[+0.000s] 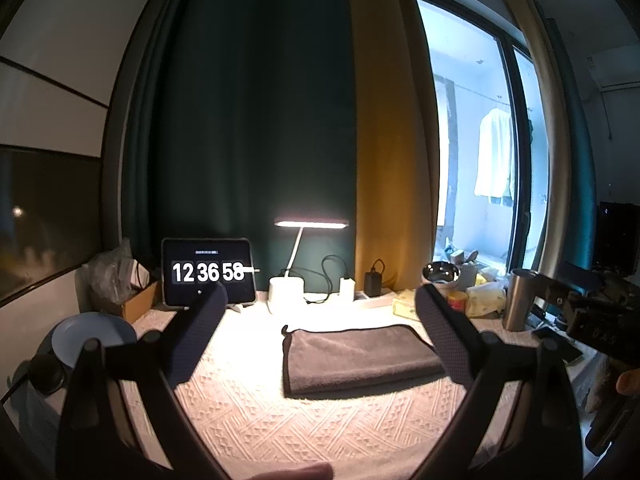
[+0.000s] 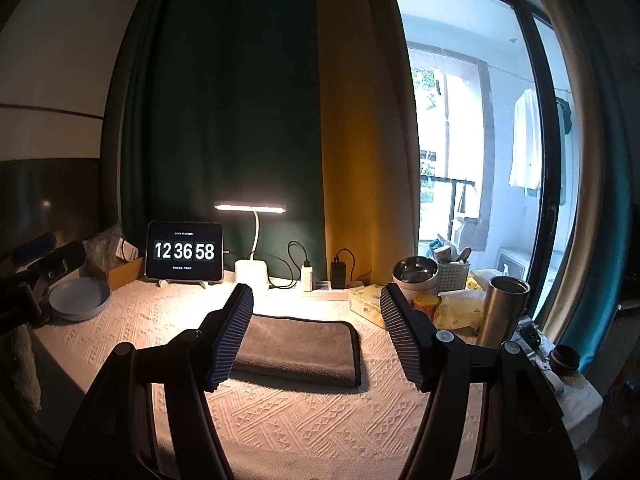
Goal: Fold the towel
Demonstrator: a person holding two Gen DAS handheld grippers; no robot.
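Observation:
A grey towel lies folded into a flat rectangle on the patterned table cover, under the desk lamp. It also shows in the right wrist view. My left gripper is open and empty, held above the table in front of the towel. My right gripper is open and empty, also held back above the towel's near side. The right gripper's body shows at the right edge of the left wrist view; the left gripper's body shows at the left edge of the right wrist view.
A tablet clock, a lit lamp, and chargers stand at the back. A blue plate lies at left. A steel tumbler, metal bowl, tissue box and snack packets crowd the right.

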